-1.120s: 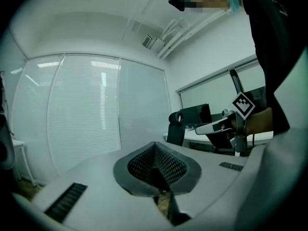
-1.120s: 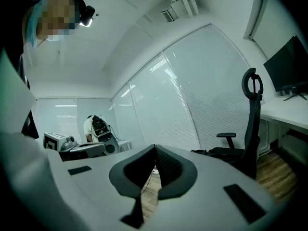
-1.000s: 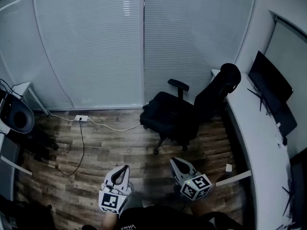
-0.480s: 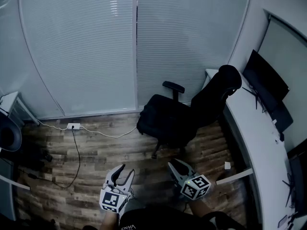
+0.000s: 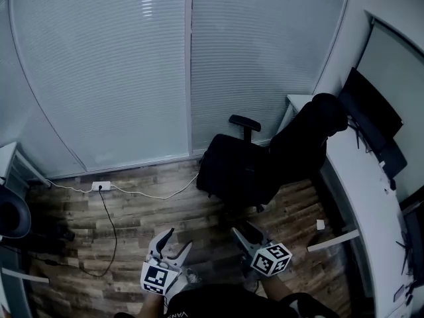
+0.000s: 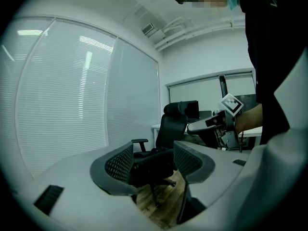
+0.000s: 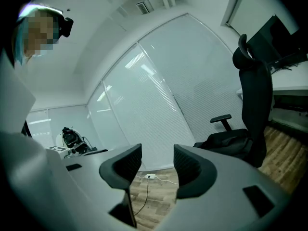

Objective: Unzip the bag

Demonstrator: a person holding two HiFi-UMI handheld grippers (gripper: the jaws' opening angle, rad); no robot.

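A black bag [image 5: 232, 167] lies on the seat of a black office chair [image 5: 305, 134] ahead of me. In the left gripper view the bag [image 6: 144, 170] shows far off, beyond the jaws. The right gripper view has it [image 7: 226, 139] on the seat at the right. My left gripper [image 5: 177, 240] and right gripper [image 5: 242, 232] hang low at the bottom of the head view, well short of the chair. Both have just been opening and stand open, left [image 6: 153, 158] and right [image 7: 157, 165], with nothing between their jaws.
A long white desk [image 5: 361, 197] with a dark monitor [image 5: 371, 111] runs along the right. A power strip [image 5: 99, 186] with a white cable lies on the wood floor by the blind-covered glass wall. A dark round object [image 5: 10, 214] stands at the far left.
Both grippers went from shut to open. They and the head view have shifted toward the chair, which now sits slightly higher and more to the right.
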